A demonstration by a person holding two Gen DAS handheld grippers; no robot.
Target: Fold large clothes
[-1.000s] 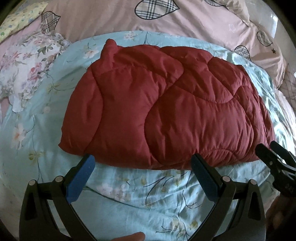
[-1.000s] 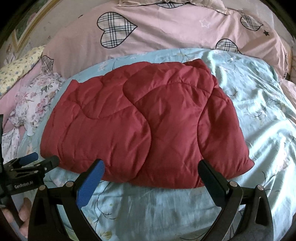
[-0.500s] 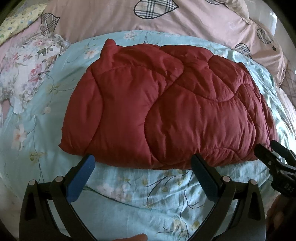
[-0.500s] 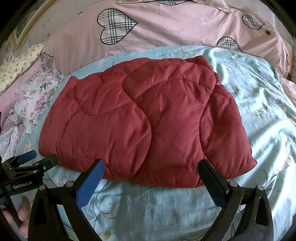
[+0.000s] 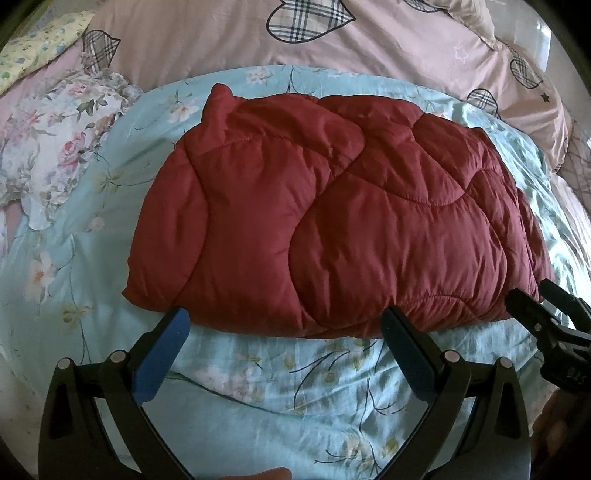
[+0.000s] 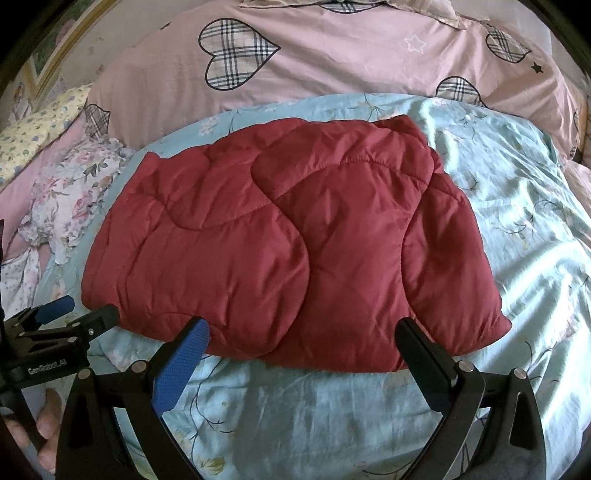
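A dark red quilted jacket (image 5: 332,221) (image 6: 280,251) lies folded into a rough rectangle on the light blue floral sheet (image 5: 280,398) (image 6: 295,413). My left gripper (image 5: 284,325) is open, its fingertips at the jacket's near edge, nothing between them. My right gripper (image 6: 303,336) is open too, its fingers reaching the near hem with nothing held. The right gripper (image 5: 546,321) also shows at the right edge of the left wrist view. At the left edge of the right wrist view sits the left gripper (image 6: 62,321).
A pink duvet with plaid hearts (image 5: 332,33) (image 6: 332,59) lies behind the jacket. White floral cloth (image 5: 55,140) (image 6: 70,192) is bunched at the left, with a yellow flowered pillow (image 6: 33,129) behind it. A hand (image 6: 48,424) holds the left gripper.
Both grippers have crept slightly forward towards the jacket's near edge. The jacket has not moved and both grippers stay open.
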